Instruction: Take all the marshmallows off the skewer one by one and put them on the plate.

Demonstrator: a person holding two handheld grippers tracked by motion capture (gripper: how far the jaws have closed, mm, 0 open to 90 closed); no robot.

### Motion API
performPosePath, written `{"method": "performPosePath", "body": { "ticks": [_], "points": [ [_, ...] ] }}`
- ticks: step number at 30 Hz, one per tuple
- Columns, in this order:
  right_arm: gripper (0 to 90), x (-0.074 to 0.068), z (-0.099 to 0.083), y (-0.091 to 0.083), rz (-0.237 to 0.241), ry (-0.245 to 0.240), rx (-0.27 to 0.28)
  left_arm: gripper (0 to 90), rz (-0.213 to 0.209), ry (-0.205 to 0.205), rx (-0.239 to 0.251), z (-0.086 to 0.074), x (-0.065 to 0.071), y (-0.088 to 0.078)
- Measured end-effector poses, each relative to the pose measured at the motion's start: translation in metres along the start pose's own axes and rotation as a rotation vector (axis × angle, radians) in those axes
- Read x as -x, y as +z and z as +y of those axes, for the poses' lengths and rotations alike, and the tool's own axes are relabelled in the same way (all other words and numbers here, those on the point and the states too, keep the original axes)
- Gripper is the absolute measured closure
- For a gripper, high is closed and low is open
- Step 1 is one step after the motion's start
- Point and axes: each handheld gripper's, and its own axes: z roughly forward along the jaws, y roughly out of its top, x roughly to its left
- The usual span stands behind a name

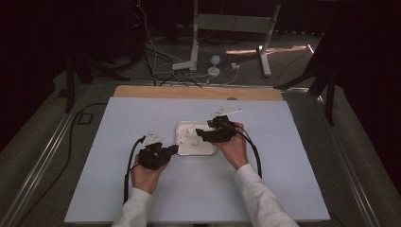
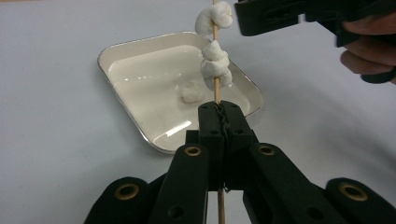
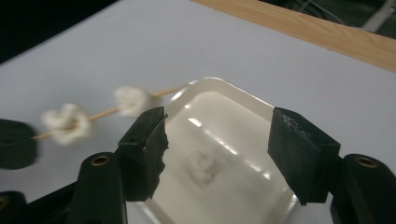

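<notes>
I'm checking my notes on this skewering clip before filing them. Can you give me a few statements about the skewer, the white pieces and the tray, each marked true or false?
1. The left claw is shut on the wooden skewer. True.
2. Four white pieces are threaded on the skewer. False: two white pieces sit on it in the left gripper view.
3. One white piece lies loose in the white tray. True.
4. The right claw grips that loose piece. False: its jaws stand open above the tray, with nothing pressed between them.
5. The tray rests on a bare wooden tabletop. False: it sits on a pale sheet; wood shows as a strip at the far edge.
</notes>
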Motion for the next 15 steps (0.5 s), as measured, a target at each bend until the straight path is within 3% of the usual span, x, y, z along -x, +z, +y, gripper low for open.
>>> {"method": "performPosePath", "body": {
  "ticks": [6, 9, 15],
  "points": [
    [44.8, -0.0052, -0.0029, -0.0062, 0.111, 0.048, 0.02, 89.9, 0.002, 0.011, 0.012, -0.0002, 0.0017, 0.0005],
    [51.0, -0.0076, -0.0052, -0.0041, 0.153, 0.051, 0.011, 89.9, 0.004, 0.015, 0.018, -0.0003, 0.0024, 0.0006],
    [64.2, -0.008, -0.0069, 0.0029, 0.261, 0.103, 0.0, 89.9, -0.006, 0.019, 0.031, -0.0001, 0.0024, -0.0005]
  ]
}}
